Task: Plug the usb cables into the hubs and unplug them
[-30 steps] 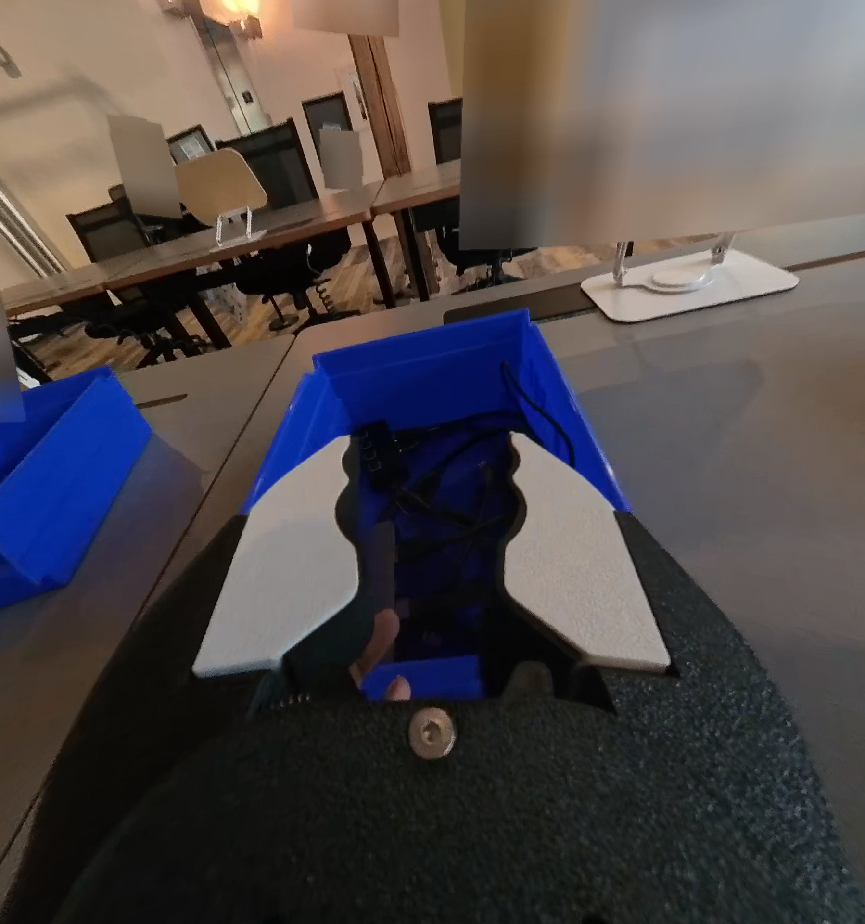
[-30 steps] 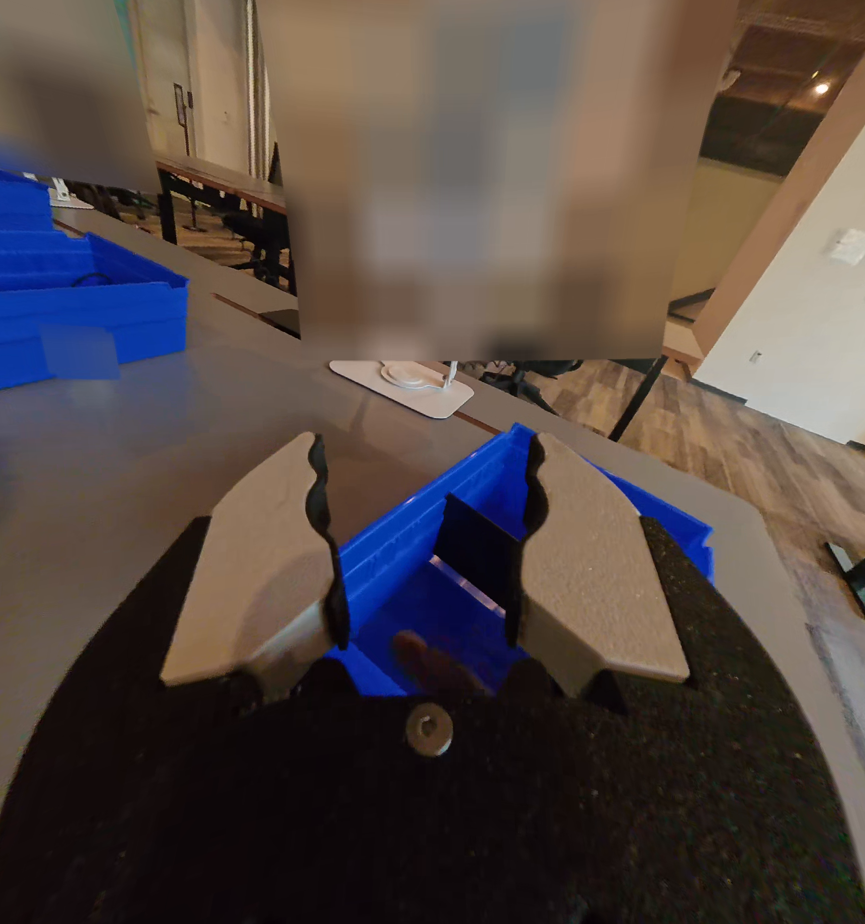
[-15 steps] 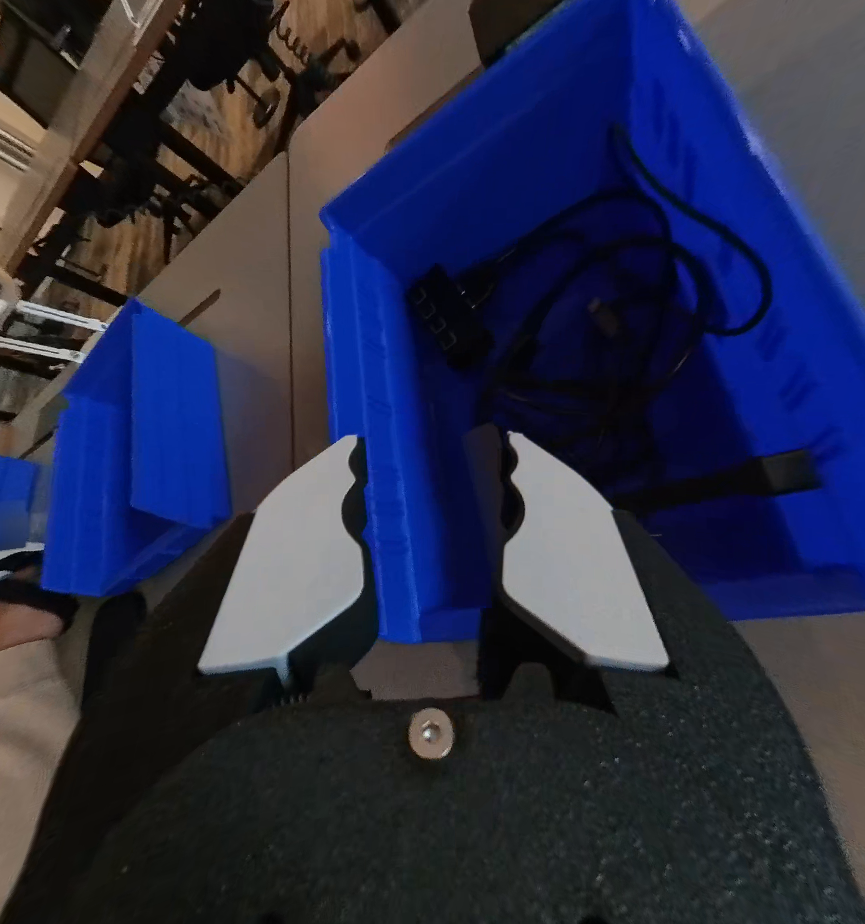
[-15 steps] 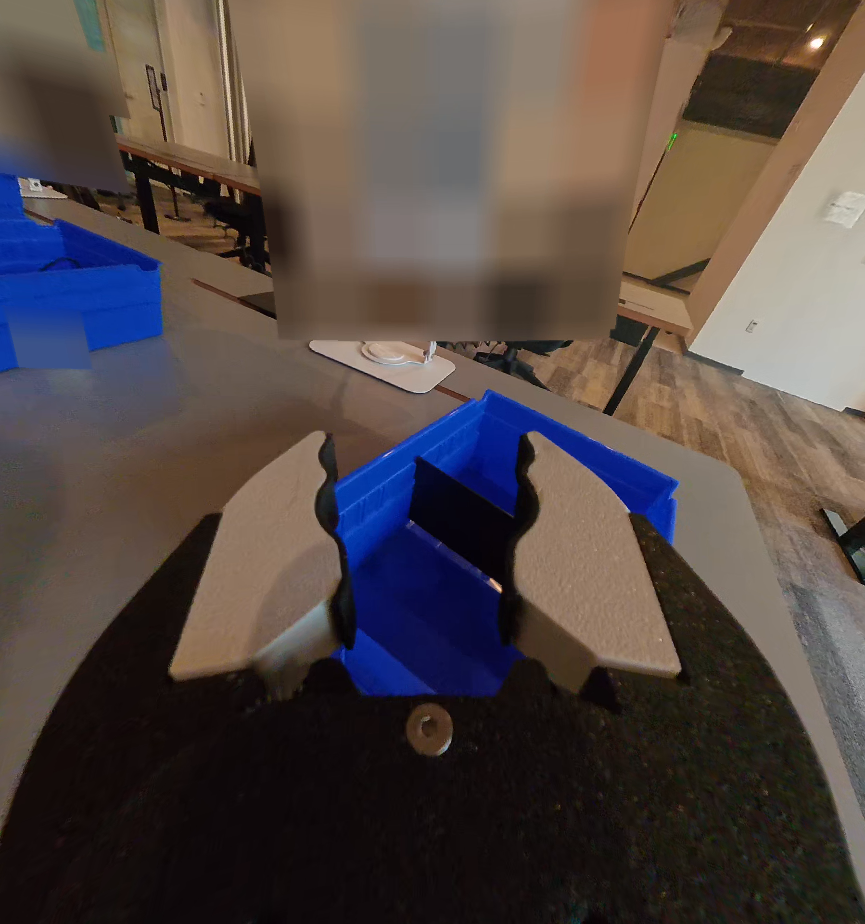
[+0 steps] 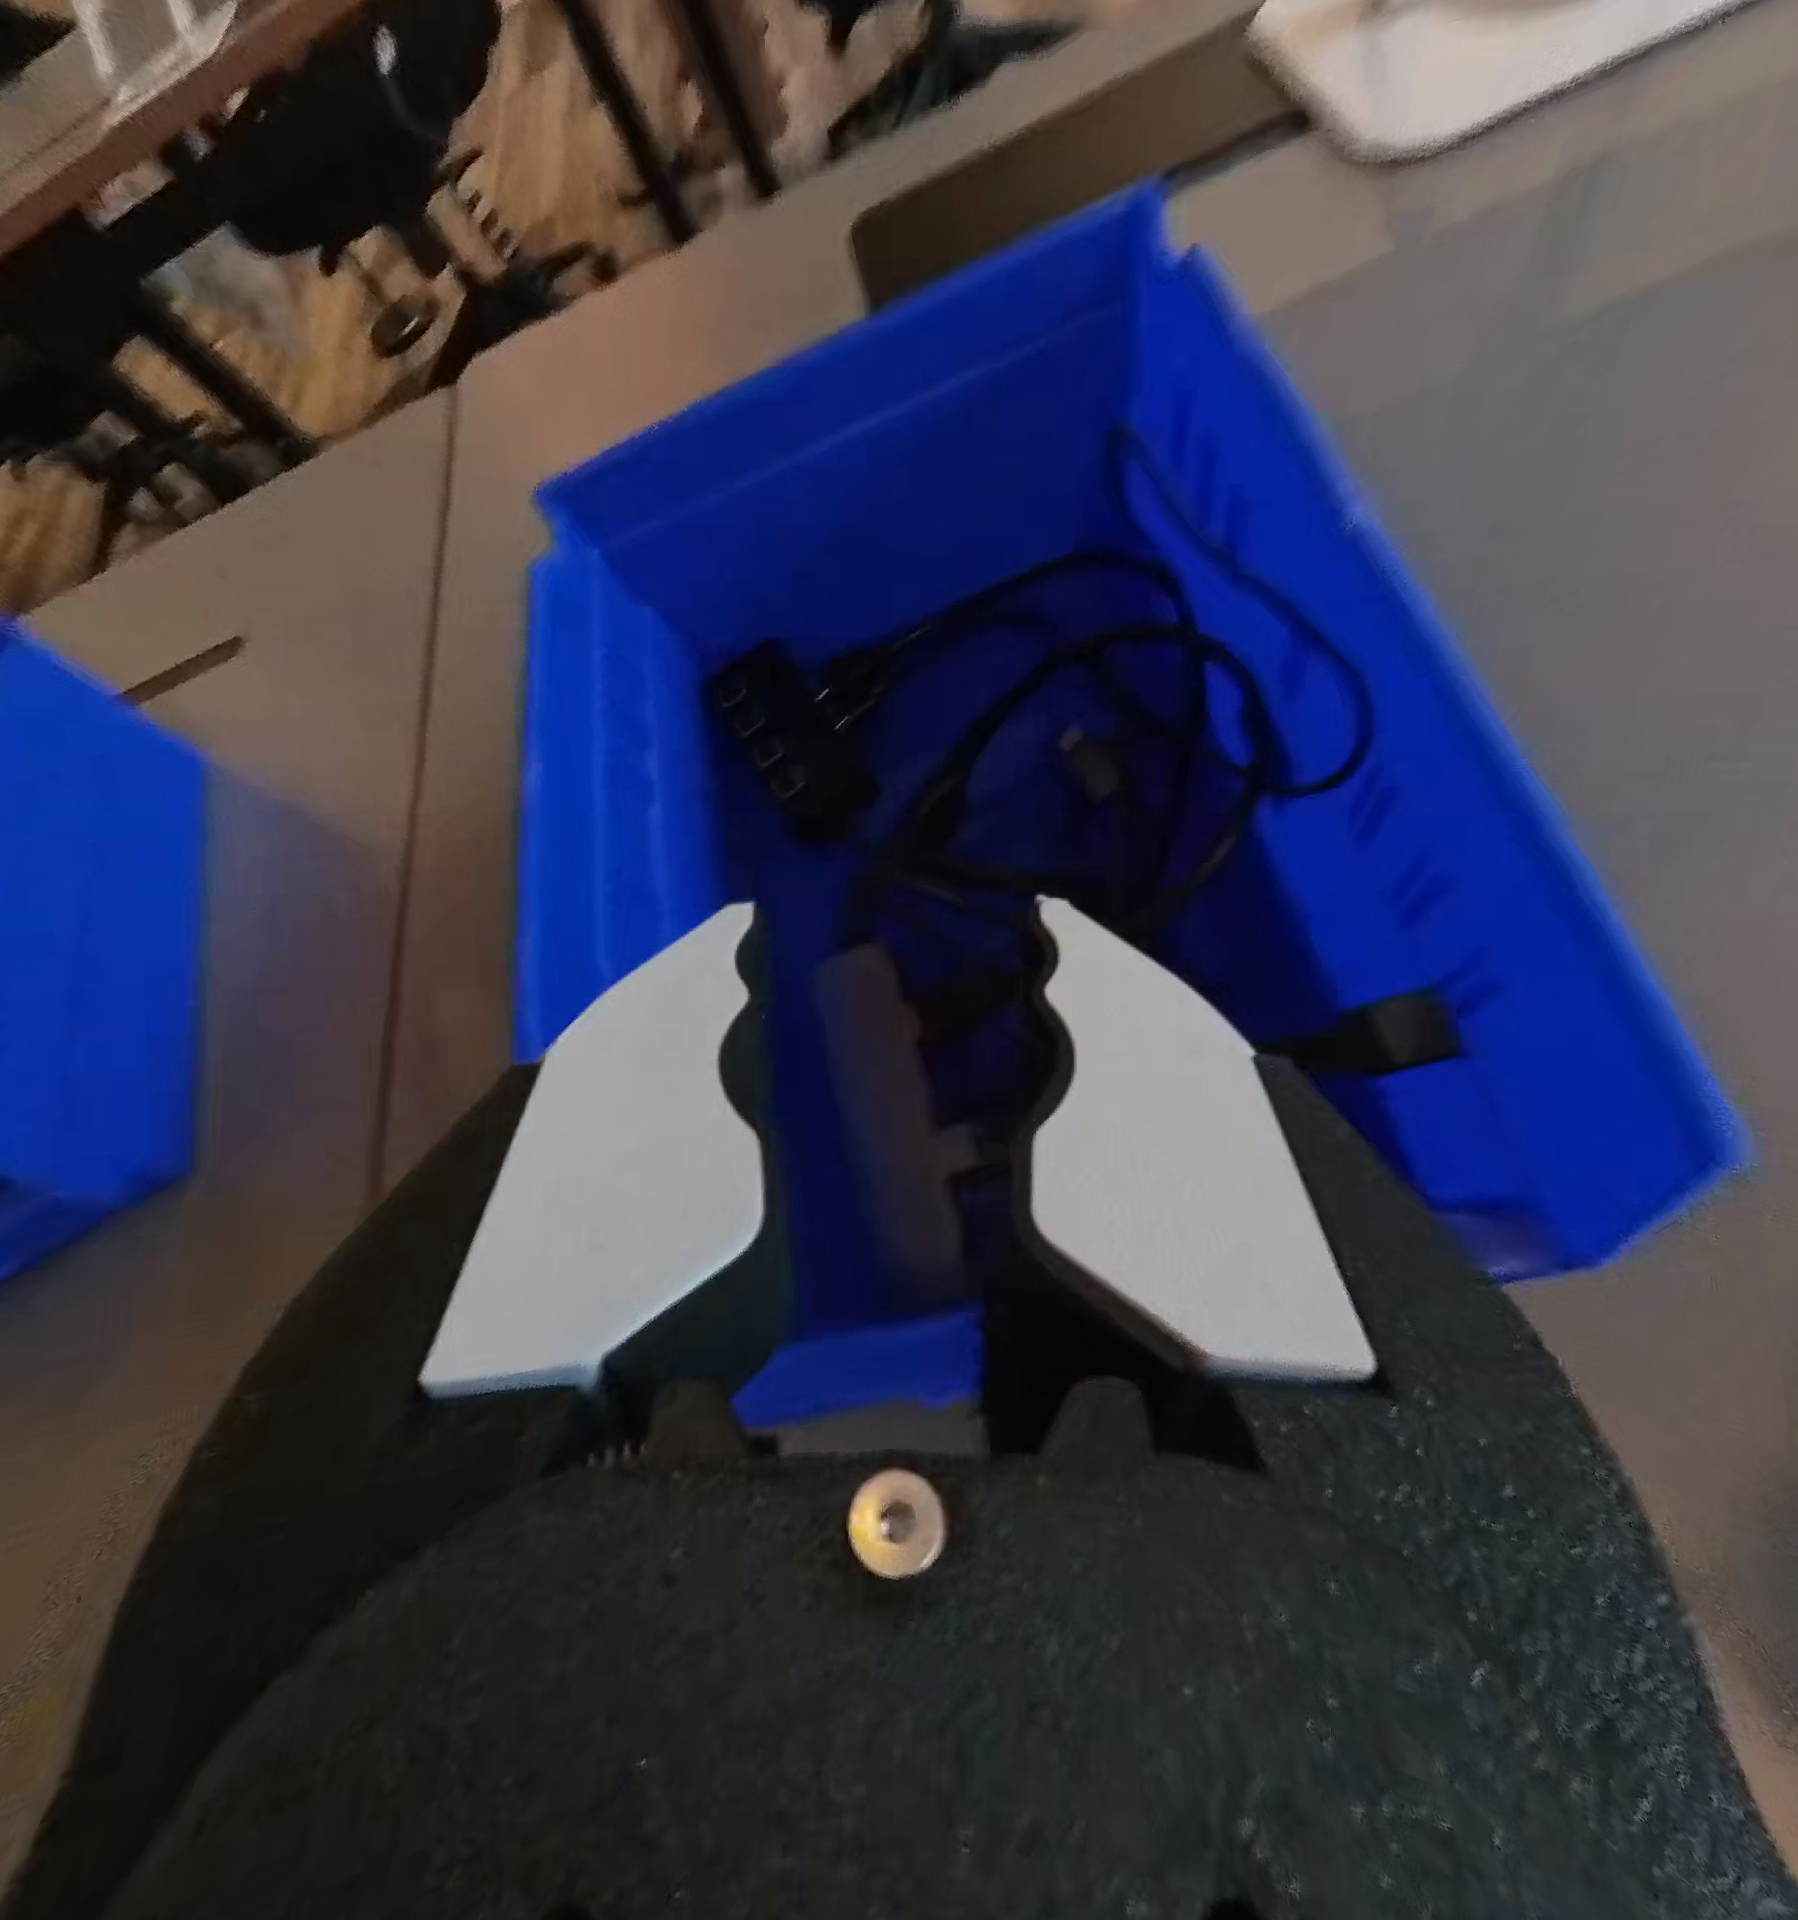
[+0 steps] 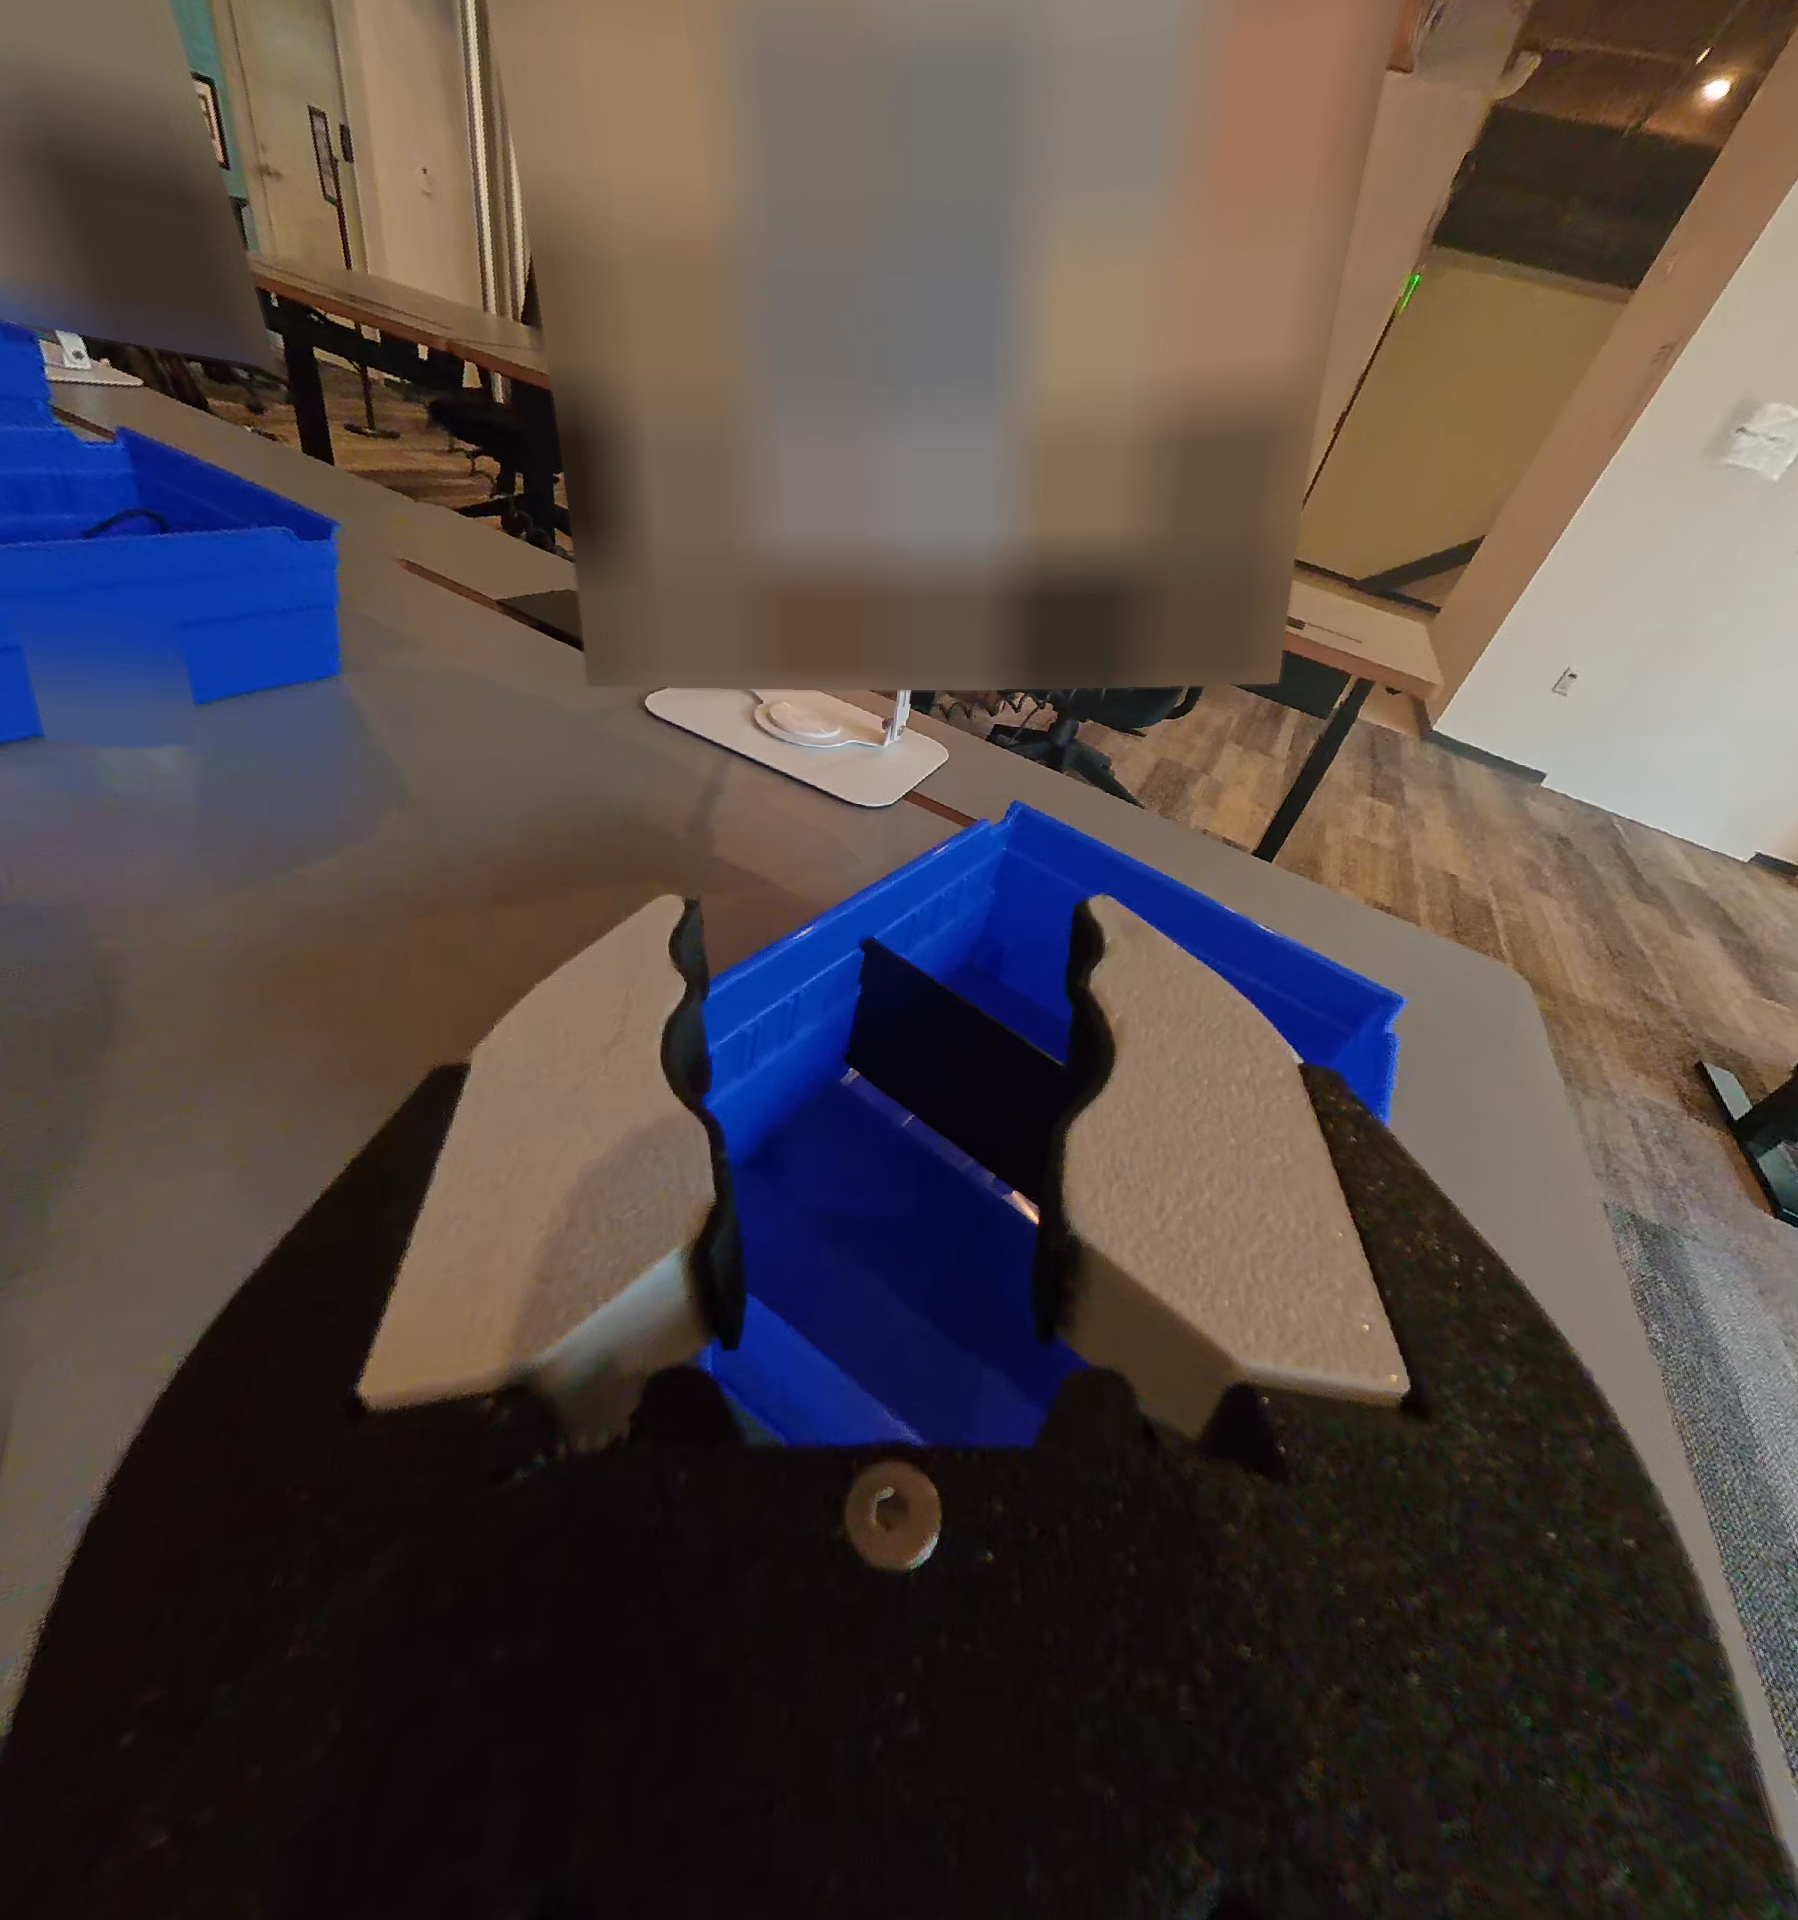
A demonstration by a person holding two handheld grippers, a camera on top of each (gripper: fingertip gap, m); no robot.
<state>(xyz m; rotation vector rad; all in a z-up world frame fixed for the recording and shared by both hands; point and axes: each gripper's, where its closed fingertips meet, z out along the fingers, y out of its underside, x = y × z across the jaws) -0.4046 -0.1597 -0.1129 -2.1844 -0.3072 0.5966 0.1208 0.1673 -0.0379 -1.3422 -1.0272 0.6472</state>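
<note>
In the left wrist view a blue bin (image 5: pixel 1497 935) on the grey table holds a black USB hub (image 5: pixel 786 727), a tangle of black cables (image 5: pixel 1134 727) with a loose plug (image 5: pixel 1087 764), and a grey bar-shaped hub (image 5: pixel 874 1101). My left gripper (image 5: pixel 900 925) is open above the bin's near end, with the grey hub between its fingers, apart from them. In the right wrist view my right gripper (image 6: pixel 884 914) is open and empty above a second blue bin (image 6: pixel 1238 935) with a black divider (image 6: pixel 952 1049).
Another blue bin (image 5: pixel 53 935) stands left of the cable bin. More blue bins (image 6: pixel 147 582) stand far left in the right wrist view. A white flat stand base (image 6: pixel 812 738) sits at the table's back. The table edge and floor lie to the right. The left gripper's tips are roughly 65 cm from the right gripper's.
The left gripper has shifted right, from straddling the bin's left wall to over the bin's inside, and the view is tilted less steeply. The right gripper has barely moved and stays open.
</note>
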